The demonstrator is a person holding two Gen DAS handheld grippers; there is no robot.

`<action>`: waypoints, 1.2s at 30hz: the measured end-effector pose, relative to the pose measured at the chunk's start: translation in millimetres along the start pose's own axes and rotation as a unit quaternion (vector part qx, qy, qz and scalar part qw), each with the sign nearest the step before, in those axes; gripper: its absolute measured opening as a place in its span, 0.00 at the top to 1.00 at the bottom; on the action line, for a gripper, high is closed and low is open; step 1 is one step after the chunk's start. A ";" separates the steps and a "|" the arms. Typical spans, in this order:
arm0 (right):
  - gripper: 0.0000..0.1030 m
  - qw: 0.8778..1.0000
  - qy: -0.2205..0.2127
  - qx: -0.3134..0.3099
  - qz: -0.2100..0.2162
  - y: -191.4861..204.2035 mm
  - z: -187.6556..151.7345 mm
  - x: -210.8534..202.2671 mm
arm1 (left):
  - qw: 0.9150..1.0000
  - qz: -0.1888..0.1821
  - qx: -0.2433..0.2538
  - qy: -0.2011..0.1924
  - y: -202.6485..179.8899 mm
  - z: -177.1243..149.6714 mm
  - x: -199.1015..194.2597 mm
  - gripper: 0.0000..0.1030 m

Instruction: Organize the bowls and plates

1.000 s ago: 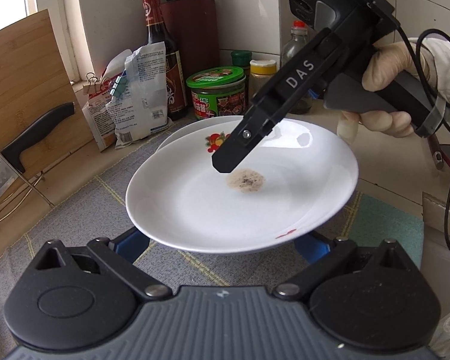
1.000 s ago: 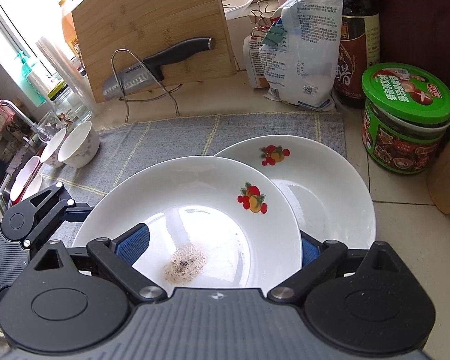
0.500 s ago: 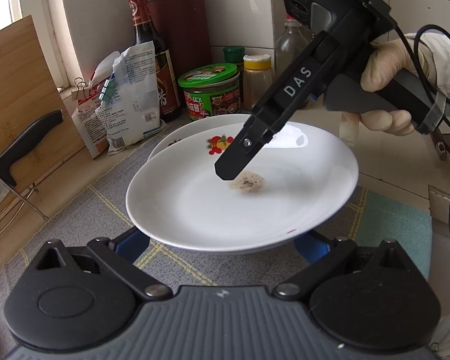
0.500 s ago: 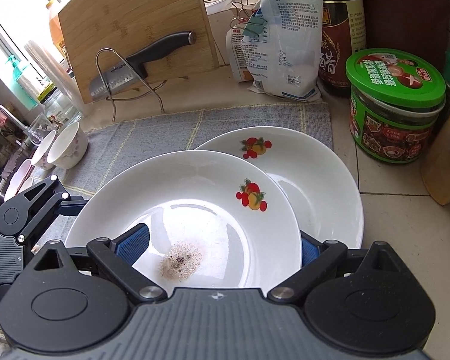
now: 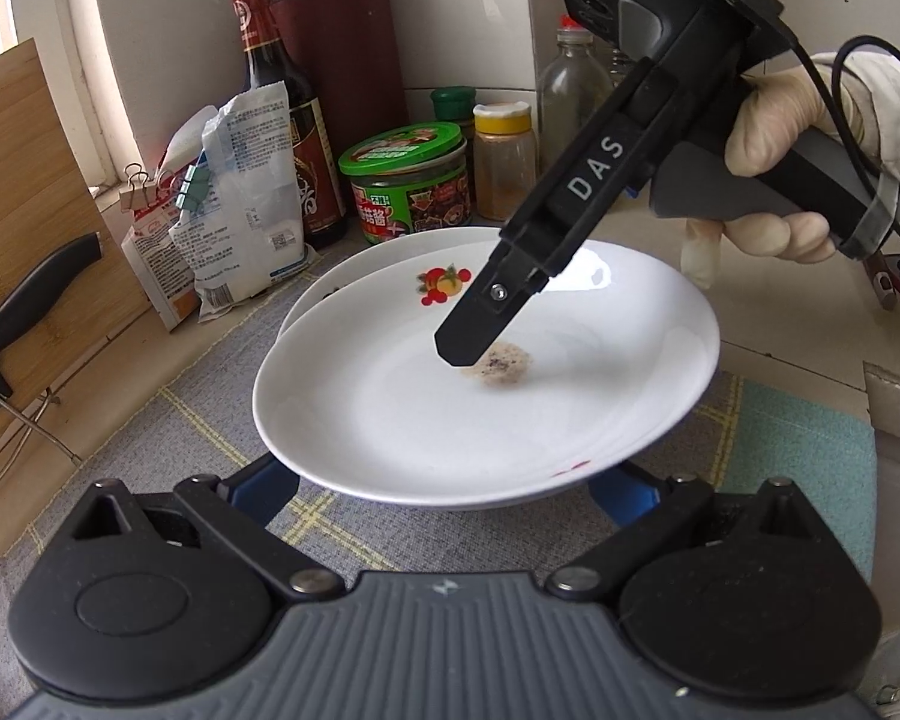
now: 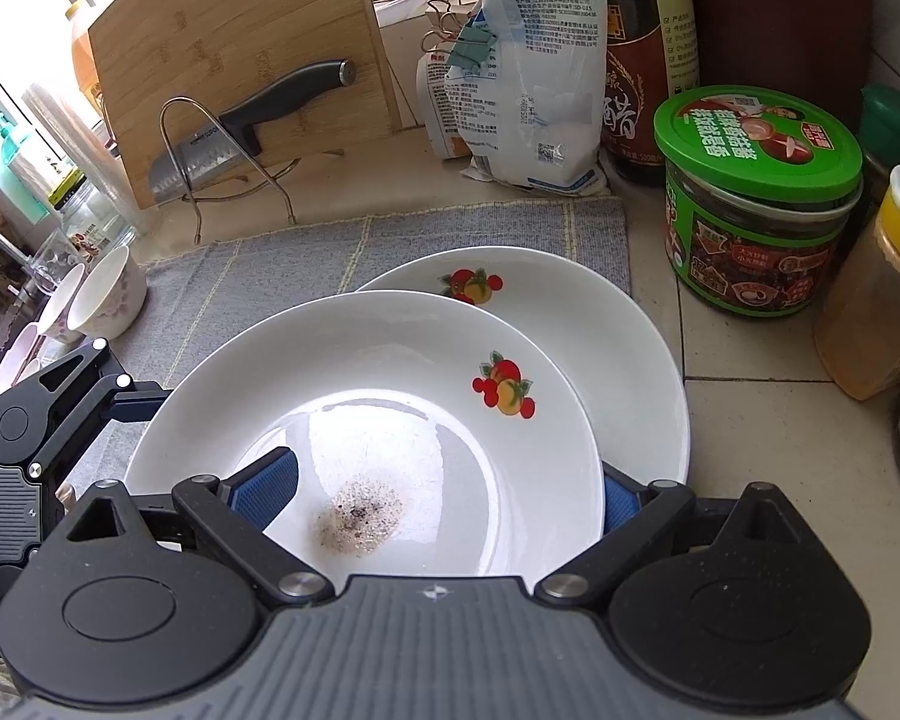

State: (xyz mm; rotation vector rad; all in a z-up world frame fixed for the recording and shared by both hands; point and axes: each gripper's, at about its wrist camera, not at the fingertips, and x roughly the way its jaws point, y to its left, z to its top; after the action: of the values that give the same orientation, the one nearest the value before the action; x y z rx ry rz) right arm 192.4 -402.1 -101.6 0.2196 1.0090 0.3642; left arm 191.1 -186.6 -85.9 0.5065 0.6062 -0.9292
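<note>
top plate: white plate [image 6: 390, 372] with a fruit print near its far rim. it sits over a grey checked cloth [image 6: 270, 258] and partly covers a second plate. whether it rests there or is lifted i cannot tell.
stain: a speckled brownish patch [image 6: 360, 516] lies in the well of the top plate, on the side nearest the right tongs.
lower plate: a matching white plate [image 6: 618, 348] with the same fruit print. it lies on the corner of the cloth and on the tiled counter, showing past the top plate on its far right.
right tongs: the right gripper [image 6: 441, 489] is spread wide across the near rim of the top plate. one blue pad shows over the plate's inside and the other is half hidden behind its edge. it is not pinching. in the left wrist view one black finger [image 5: 492, 312] points down at the stain.
right hand: a gloved hand [image 5: 774, 138] grips the handle.
left tongs: the left gripper [image 5: 444, 489] is spread wide, with both blue pads just under the plate's near rim.
bowls: small white bowls [image 6: 111, 300] stand at the far left edge of the cloth.
behind the plates: a green-lidded jar [image 6: 756, 180], a dark sauce bottle [image 6: 648, 60], a clipped white bag [image 6: 534, 78], and a wooden board [image 6: 240, 42] with a knife [image 6: 258, 120] on a wire stand in front of it.
</note>
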 end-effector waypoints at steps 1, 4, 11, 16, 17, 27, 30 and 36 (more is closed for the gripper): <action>0.02 1.000 0.000 0.000 -0.001 -0.2 0.0 -0.1 | 1.000 0.000 0.001 0.000 0.4 0.1 0.4 0.02; 0.02 1.000 0.002 0.002 -0.005 -0.7 -1.0 -0.8 | 1.000 -0.003 0.001 -0.001 1.5 0.2 1.6 0.02; 0.02 1.000 0.003 0.011 -0.014 -3.2 -4.8 -3.6 | 1.000 -0.004 0.004 -0.004 2.6 0.7 4.3 0.02; 0.02 1.000 -0.001 0.016 -0.018 -3.3 -6.5 -8.2 | 1.000 -0.003 -0.003 -0.006 6.0 -0.3 6.3 0.03; 0.01 1.000 -0.002 0.016 -0.019 -2.9 -6.8 -9.3 | 1.000 -0.003 -0.002 -0.007 6.3 -0.2 6.4 0.03; 0.00 0.999 -0.005 0.020 -0.028 2.5 -11.0 -17.9 | 1.000 0.000 0.003 -0.016 5.9 -1.2 4.7 0.03; 0.00 0.999 -0.006 0.020 -0.035 4.0 -11.5 -20.0 | 1.000 0.000 0.004 -0.019 5.2 -0.9 3.7 0.03; 0.00 0.999 -0.005 0.018 -0.050 7.5 -12.5 -23.2 | 1.000 0.000 -0.001 -0.022 5.8 -2.8 1.8 0.03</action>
State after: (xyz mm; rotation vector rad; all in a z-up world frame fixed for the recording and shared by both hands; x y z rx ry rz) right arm 169.2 -404.3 -87.4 0.2025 1.0134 0.2542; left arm 196.2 -183.0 -88.3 0.4835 0.5669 -0.9368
